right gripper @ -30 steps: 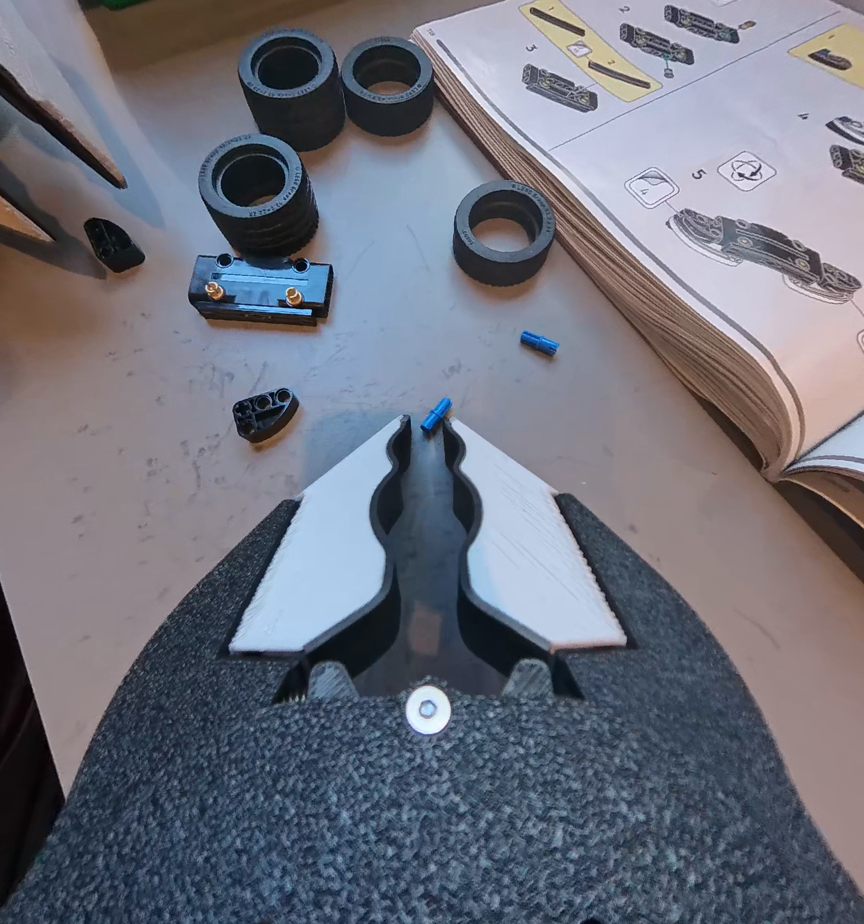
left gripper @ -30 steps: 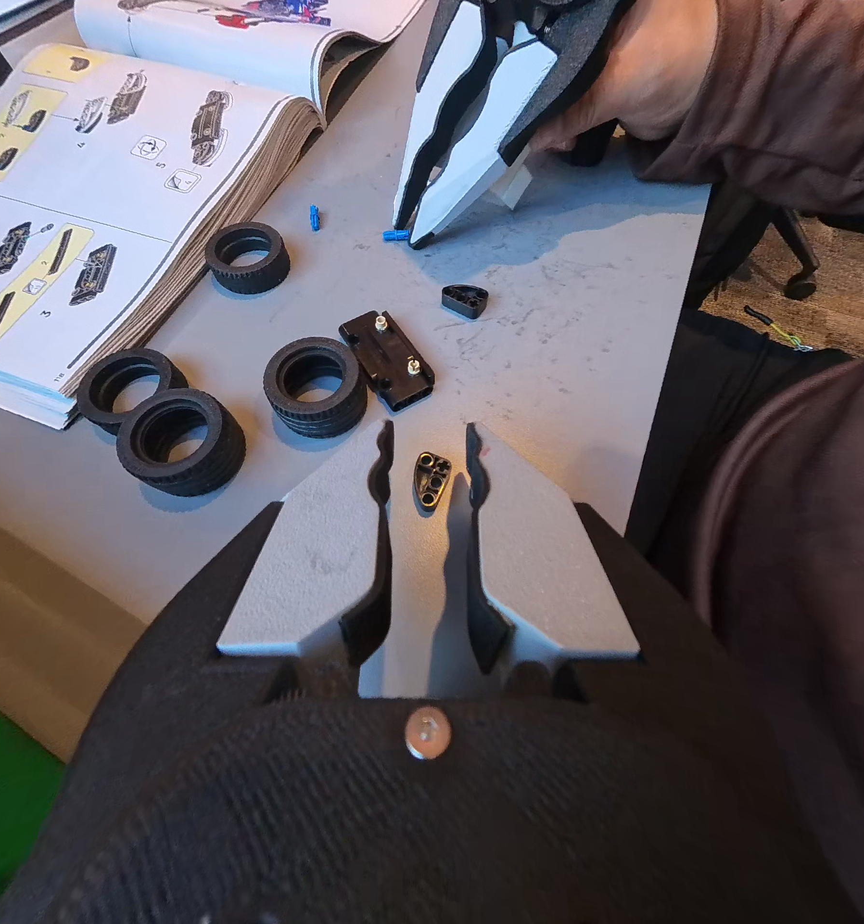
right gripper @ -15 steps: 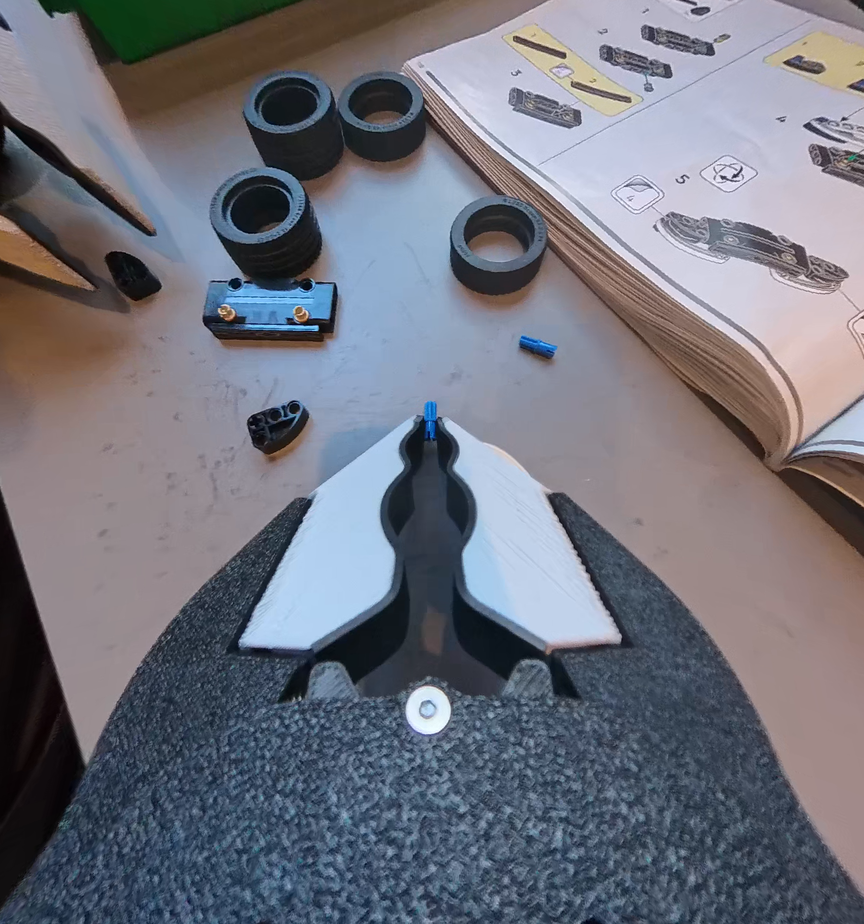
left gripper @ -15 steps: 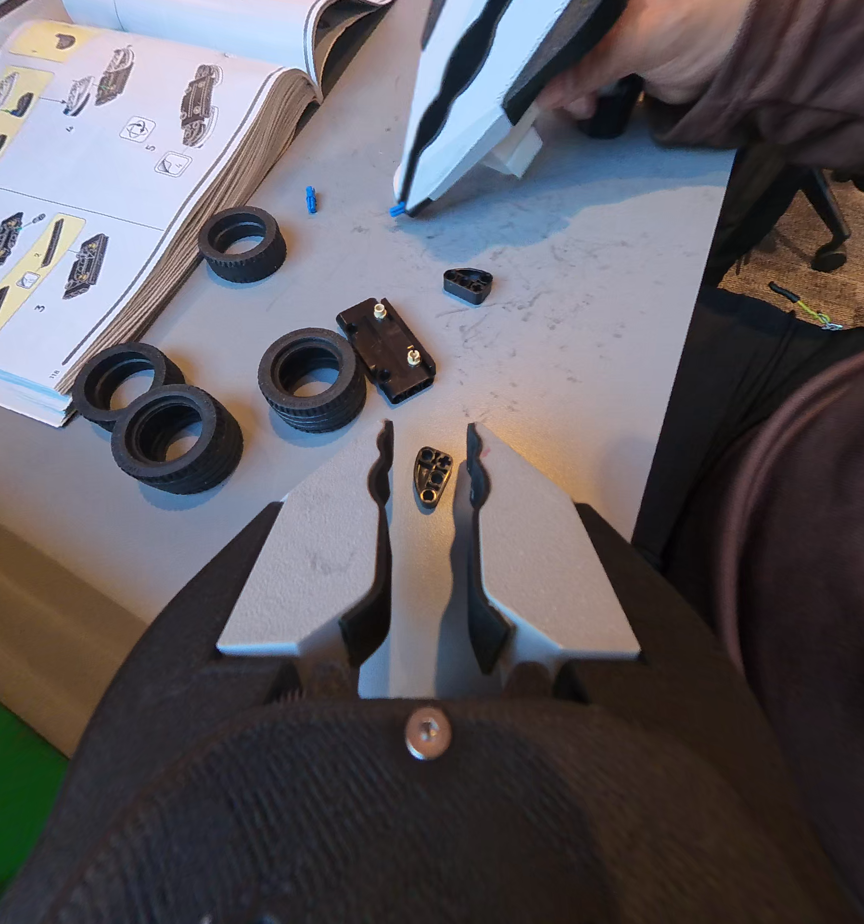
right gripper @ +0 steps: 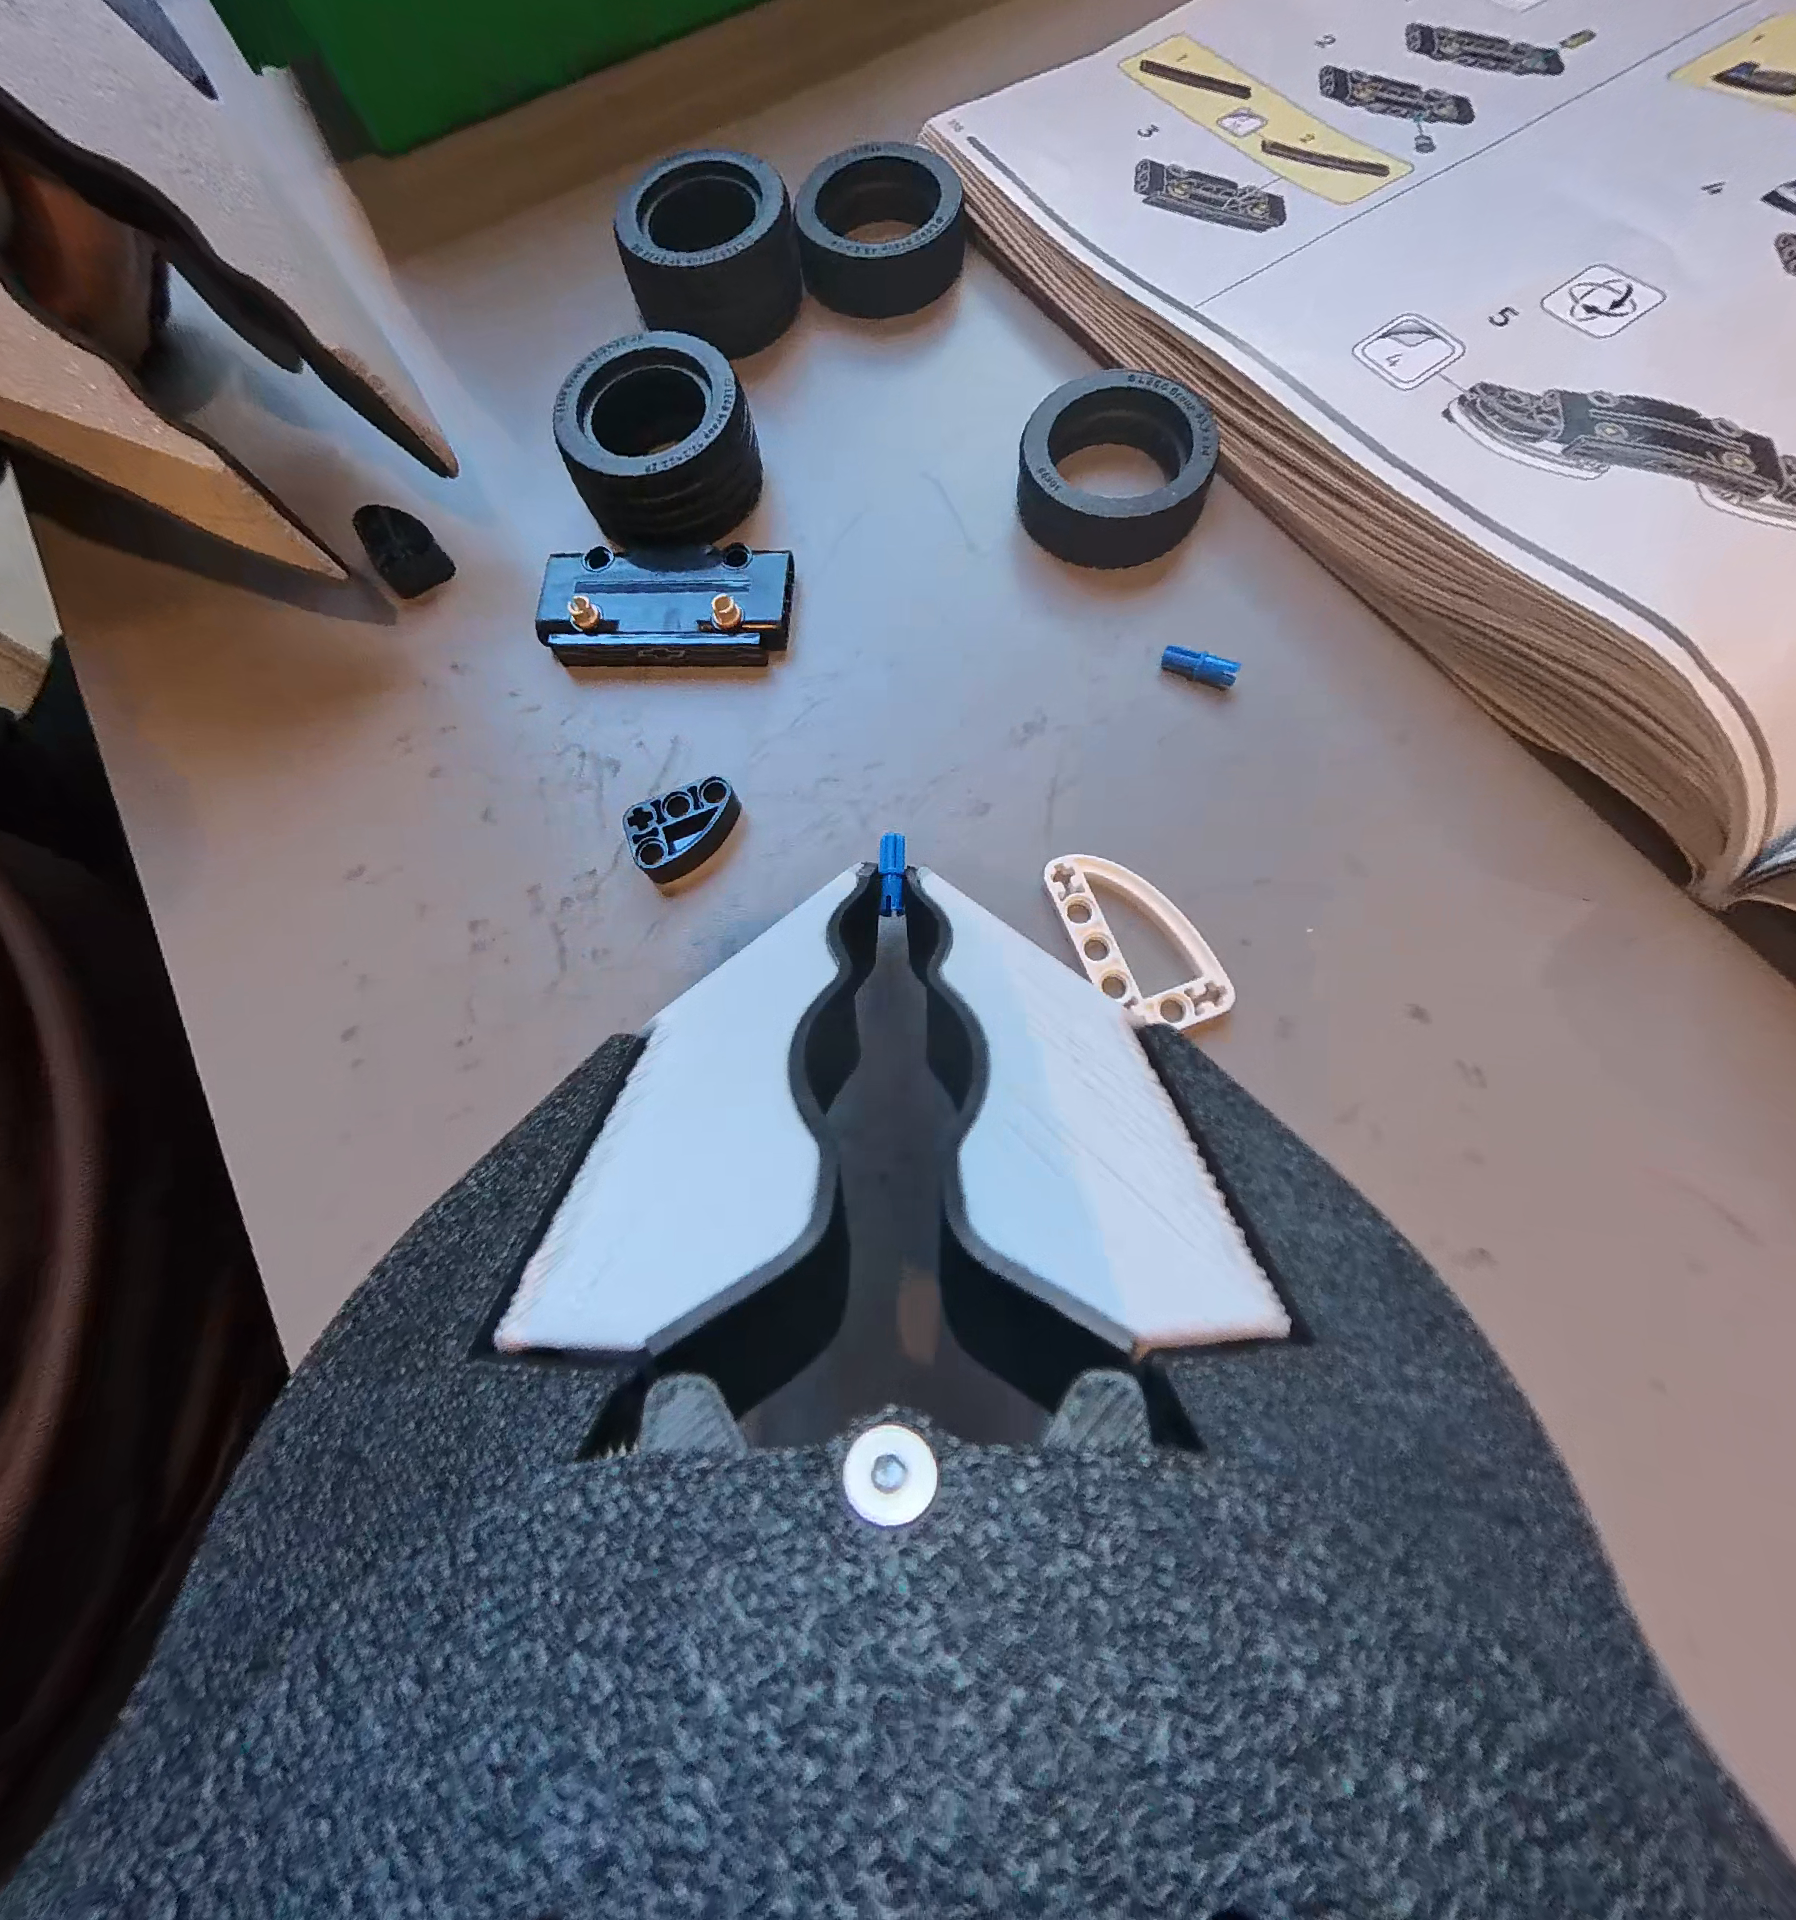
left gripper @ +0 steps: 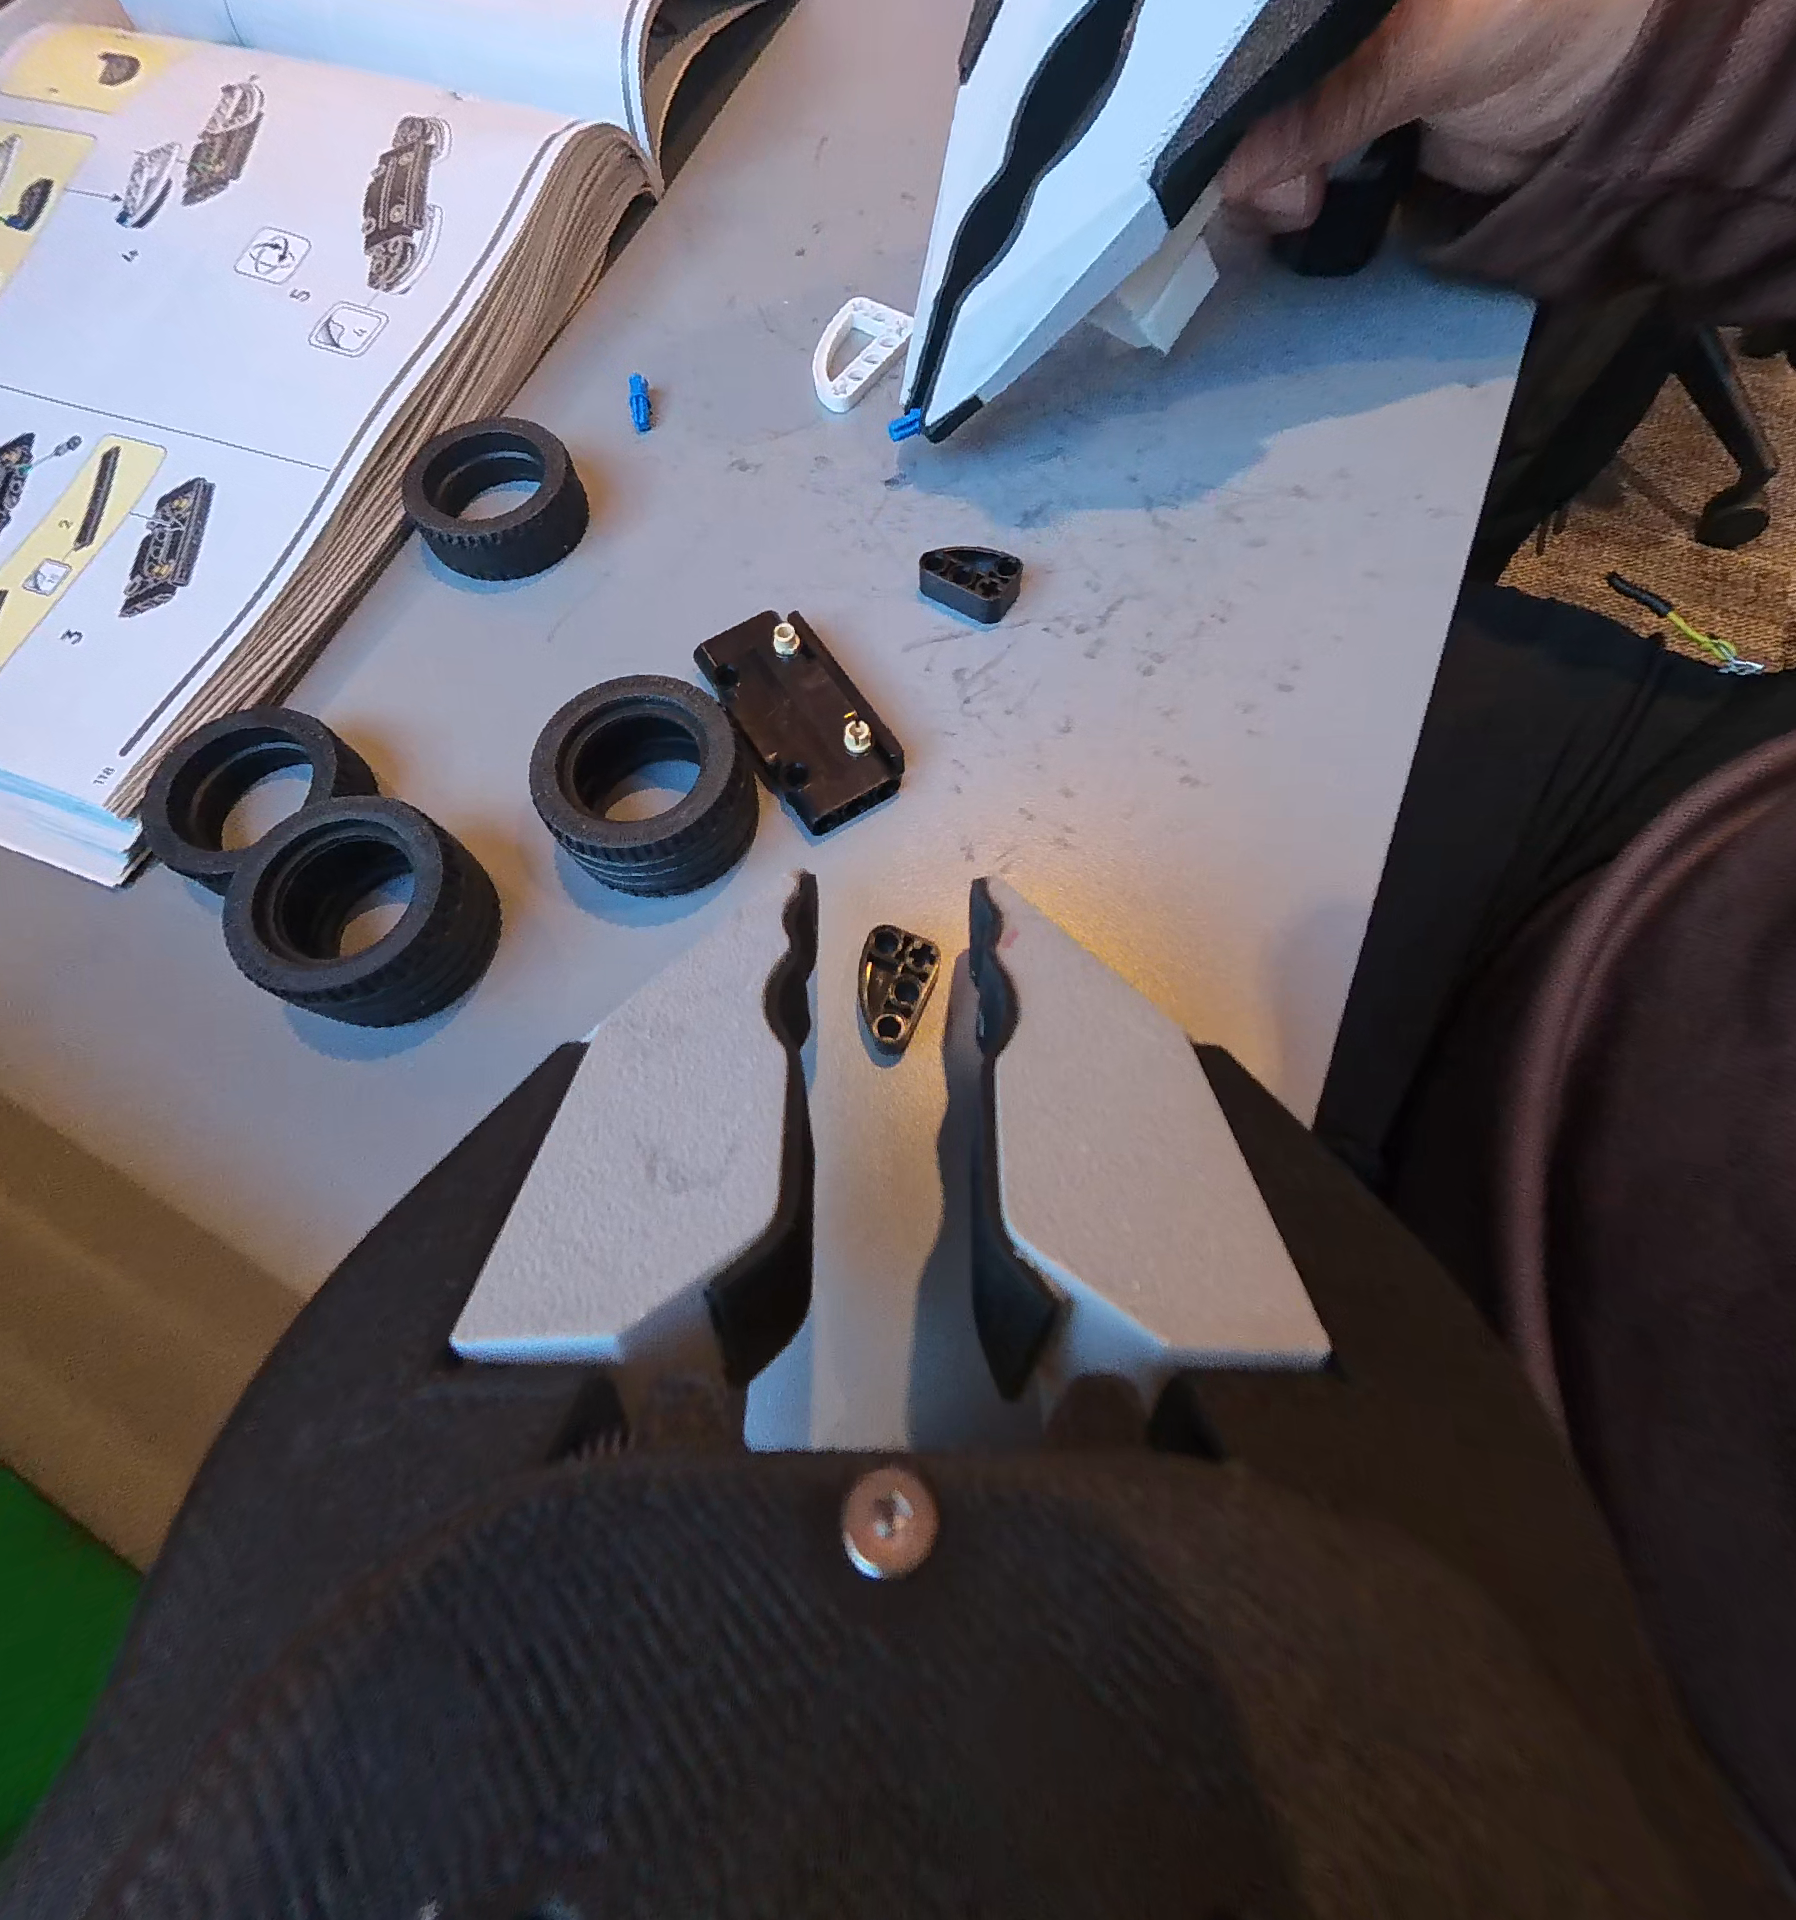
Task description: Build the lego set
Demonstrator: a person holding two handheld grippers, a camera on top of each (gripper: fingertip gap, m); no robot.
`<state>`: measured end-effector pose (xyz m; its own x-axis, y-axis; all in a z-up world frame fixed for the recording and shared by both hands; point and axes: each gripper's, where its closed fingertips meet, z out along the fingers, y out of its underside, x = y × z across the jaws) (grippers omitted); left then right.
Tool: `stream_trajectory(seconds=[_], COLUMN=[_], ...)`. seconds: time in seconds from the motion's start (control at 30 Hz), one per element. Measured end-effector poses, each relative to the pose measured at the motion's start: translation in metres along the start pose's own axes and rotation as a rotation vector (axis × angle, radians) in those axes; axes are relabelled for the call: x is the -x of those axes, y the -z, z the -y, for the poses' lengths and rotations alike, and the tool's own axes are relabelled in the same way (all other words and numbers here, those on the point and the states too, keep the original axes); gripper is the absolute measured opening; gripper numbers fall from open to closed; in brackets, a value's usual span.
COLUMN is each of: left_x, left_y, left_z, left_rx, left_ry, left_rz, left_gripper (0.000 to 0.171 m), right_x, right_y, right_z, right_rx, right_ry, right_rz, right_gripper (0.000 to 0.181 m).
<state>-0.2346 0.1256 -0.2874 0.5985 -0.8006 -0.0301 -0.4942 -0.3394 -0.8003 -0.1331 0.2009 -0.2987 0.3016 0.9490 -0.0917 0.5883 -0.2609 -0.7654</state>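
Altogether: four black tyres [left gripper: 650, 795], two blue pins [right gripper: 891, 871], two black wedges [left gripper: 899, 982].

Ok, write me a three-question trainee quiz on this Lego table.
1. True or false: the right gripper is shut on a blue pin.
2. How many black tyres lie on the table? A) two B) four C) six
3. Fill in: the small black piece between the left gripper fingers lies on the ____.

Key: 1 true; 2 B; 3 table.
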Motion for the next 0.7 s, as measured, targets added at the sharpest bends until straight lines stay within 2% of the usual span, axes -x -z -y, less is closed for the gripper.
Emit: stream_trajectory(seconds=[0.2,0.47,0.7], left_x=[0.0,-0.001,-0.001], left_y=[0.0,0.0,0.0], left_z=[0.0,0.0,0.0], left_rx=[-0.001,0.001,0.006], left_ry=[-0.001,-0.003,-0.004], left_rz=[-0.002,-0.004,-0.004], left_gripper=[0.026,0.027,0.026], right_x=[0.002,0.011,0.019], right_y=[-0.002,0.005,0.005], right_z=[0.0,0.014,0.015], right_rx=[0.007,-0.091,-0.101], right_ry=[0.023,0.087,0.146], right_rz=[0.004,0.027,0.041], right_gripper=[0.004,0.004,0.004])
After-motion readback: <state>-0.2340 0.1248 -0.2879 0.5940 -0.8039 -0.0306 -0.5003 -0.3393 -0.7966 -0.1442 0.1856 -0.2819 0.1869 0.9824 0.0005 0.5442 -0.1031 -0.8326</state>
